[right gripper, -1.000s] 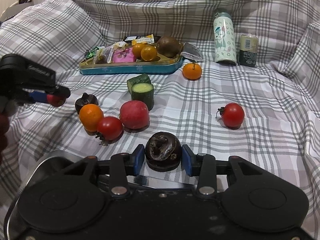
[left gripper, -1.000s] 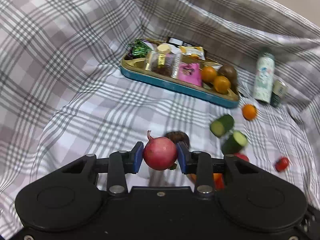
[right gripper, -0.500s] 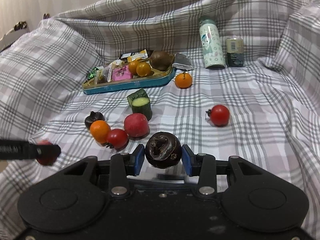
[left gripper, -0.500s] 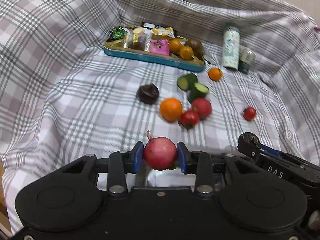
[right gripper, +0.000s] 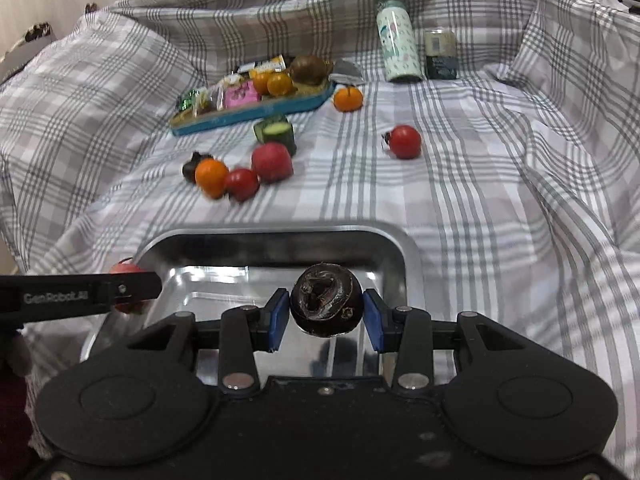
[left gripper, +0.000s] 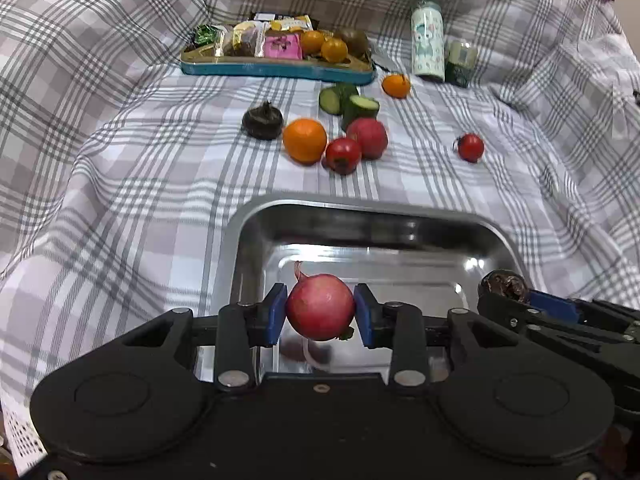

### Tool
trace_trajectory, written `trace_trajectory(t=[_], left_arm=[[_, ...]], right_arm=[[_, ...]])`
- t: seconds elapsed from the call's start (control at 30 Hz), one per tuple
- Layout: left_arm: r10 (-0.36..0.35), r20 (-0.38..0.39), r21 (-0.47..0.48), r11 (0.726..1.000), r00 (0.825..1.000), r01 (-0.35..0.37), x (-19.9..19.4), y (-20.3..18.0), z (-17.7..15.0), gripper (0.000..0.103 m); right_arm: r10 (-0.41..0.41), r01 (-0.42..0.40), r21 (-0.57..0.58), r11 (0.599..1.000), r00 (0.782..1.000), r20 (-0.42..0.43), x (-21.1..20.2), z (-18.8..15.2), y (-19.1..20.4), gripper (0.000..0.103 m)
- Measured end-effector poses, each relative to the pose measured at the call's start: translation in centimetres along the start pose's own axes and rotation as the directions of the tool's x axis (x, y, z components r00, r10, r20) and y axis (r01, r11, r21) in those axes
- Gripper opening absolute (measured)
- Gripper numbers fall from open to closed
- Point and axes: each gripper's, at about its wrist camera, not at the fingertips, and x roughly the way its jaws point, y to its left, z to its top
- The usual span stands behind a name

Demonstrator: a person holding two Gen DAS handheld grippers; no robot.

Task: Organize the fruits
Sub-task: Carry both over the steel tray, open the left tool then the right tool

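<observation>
My left gripper (left gripper: 320, 314) is shut on a red round fruit with a stem (left gripper: 320, 306) and holds it above a shiny steel tray (left gripper: 360, 220). My right gripper (right gripper: 326, 320) is shut on a dark brown fruit (right gripper: 326, 306) above the same tray (right gripper: 280, 236). On the plaid cloth beyond lie a dark fruit (left gripper: 262, 120), an orange (left gripper: 305, 140), two red fruits (left gripper: 343, 155), cucumber pieces (left gripper: 348, 100), a small orange (left gripper: 396, 85) and a lone tomato (left gripper: 471, 147). The right gripper also shows in the left wrist view (left gripper: 504, 286), and the left gripper in the right wrist view (right gripper: 128, 288).
A blue tray of snacks and fruit (left gripper: 276, 70) sits at the back of the cloth. A patterned bottle (left gripper: 428, 40) and a small jar (left gripper: 461, 62) stand to its right. Raised folds of cloth surround the area.
Both grippers have pulled back toward me with their fruits, and the steel tray has come into view beneath them. The right gripper now sits close beside the left.
</observation>
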Motion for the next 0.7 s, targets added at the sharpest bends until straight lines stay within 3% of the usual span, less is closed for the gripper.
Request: trace_trajectory(t=[0.43,0.7], left_arm=[[0.023,-0.058,0.014,1.000,0.998,-0.022,0.5,-0.2,-1.7,0.045],[0.021,-0.069,0.018,1.000,0.997,-0.019,0.8,-0.2,-1.8,0.045]], right_arm=[[-0.036,0.033,-0.024,0.999,0.993,-0.109,-0.9,-1.9,0.9,0.042],[-0.039,0.035,-0.030,0.999,0.990,-0.134,-0.5,-2.1,0.9,0.042]])
